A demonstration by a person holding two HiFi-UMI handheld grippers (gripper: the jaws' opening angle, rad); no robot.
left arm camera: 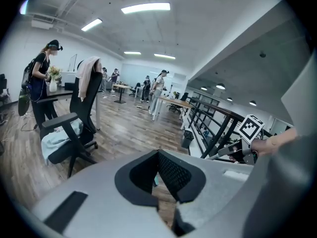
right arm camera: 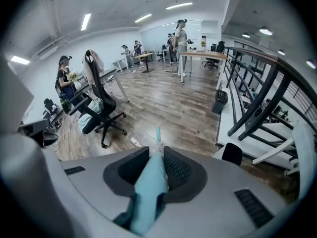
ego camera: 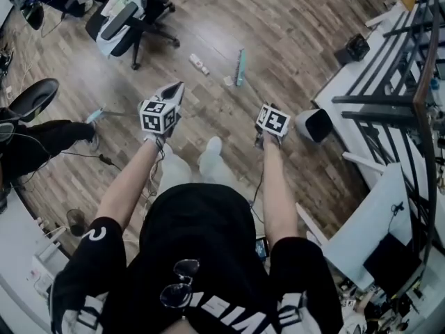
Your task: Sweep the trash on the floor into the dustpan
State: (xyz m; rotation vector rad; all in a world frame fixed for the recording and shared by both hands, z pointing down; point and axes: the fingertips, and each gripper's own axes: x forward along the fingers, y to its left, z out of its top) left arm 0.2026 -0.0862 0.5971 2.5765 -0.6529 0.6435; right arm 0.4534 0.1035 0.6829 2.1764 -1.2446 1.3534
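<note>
My right gripper (ego camera: 271, 120) (right arm camera: 157, 158) is shut on the teal handle (right arm camera: 148, 192) of a broom. The broom's teal head (ego camera: 240, 67) (right arm camera: 158, 133) rests on the wooden floor ahead of me. A white bottle-like piece of trash (ego camera: 199, 64) (right arm camera: 134, 142) lies left of the head, and a small pale scrap (ego camera: 228, 81) sits beside it. My left gripper (ego camera: 172, 94) (left arm camera: 157, 182) looks shut; a sliver of teal shows between its pads. A thin rod runs left from it to a teal dustpan (ego camera: 95, 115) on the floor.
An office chair (ego camera: 128, 19) draped with cloth stands at the back left. A seated person's leg (ego camera: 49, 138) is at the left, with cables nearby. A bin (ego camera: 316, 125) stands to the right by white desks and a black railing (ego camera: 389, 103).
</note>
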